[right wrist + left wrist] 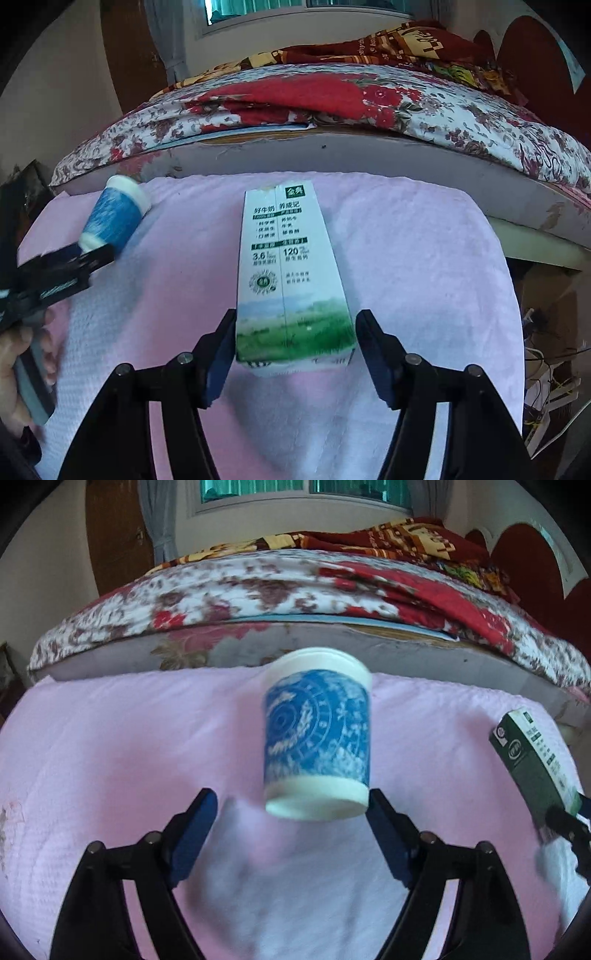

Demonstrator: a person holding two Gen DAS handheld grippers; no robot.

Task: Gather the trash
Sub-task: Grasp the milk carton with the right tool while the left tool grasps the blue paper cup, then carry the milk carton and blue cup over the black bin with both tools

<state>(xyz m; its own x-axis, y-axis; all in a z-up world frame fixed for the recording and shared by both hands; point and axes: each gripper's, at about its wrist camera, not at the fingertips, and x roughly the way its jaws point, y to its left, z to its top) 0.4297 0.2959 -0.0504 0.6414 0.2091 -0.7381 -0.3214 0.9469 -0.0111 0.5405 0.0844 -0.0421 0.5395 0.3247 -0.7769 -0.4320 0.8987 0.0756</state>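
A blue and white paper cup lies on the pink towel, its base toward me. My left gripper is open around the cup's base; the right finger touches it, the left finger stands apart. A green and white milk carton lies on the towel. My right gripper straddles the carton's near end, jaws wide, both fingers at its sides. The carton also shows in the left wrist view, and the cup in the right wrist view.
A bed with a floral quilt runs along the far edge of the towel. A window and curtain stand behind it. Cables and clutter lie on the floor to the right of the table.
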